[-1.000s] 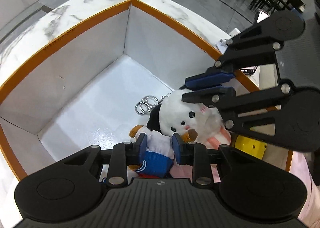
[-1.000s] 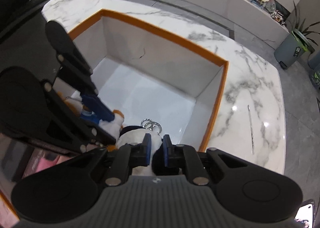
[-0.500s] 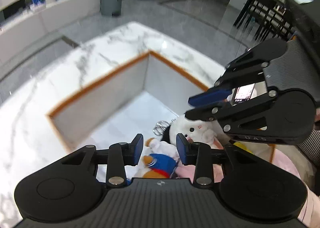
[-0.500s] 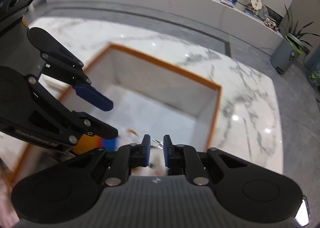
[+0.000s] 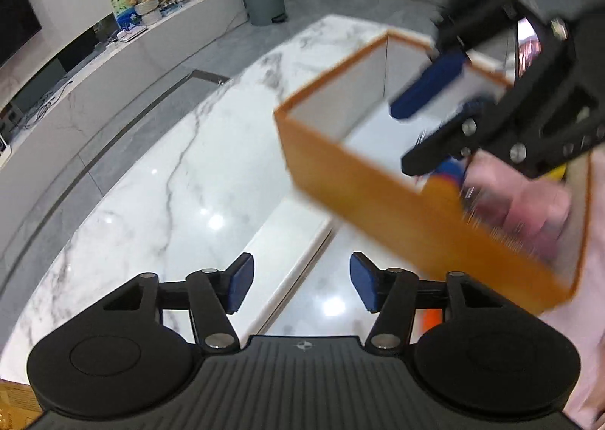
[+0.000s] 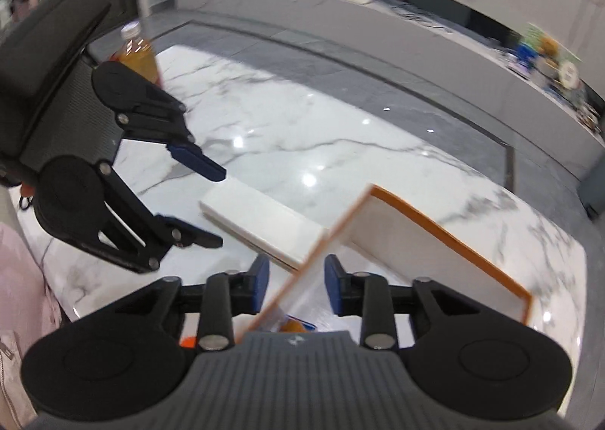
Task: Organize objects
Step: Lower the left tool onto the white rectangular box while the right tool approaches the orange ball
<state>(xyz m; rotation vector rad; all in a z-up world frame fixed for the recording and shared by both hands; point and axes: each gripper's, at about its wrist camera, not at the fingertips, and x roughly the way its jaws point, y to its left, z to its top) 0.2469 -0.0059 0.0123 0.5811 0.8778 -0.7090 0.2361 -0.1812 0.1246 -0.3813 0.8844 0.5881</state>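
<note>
While both grippers' jaws are opening with nothing held, the left gripper (image 5: pixel 298 286) hangs right over the flat white lid (image 5: pixel 281 252). Its long side runs away, past the orange box (image 5: pixel 397 203) beside it.

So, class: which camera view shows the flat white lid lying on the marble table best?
The right wrist view: the white lid shows nearly whole, beside the orange box. In the left wrist view the lid is foreshortened, and the box and the left gripper cover its ends.
</note>
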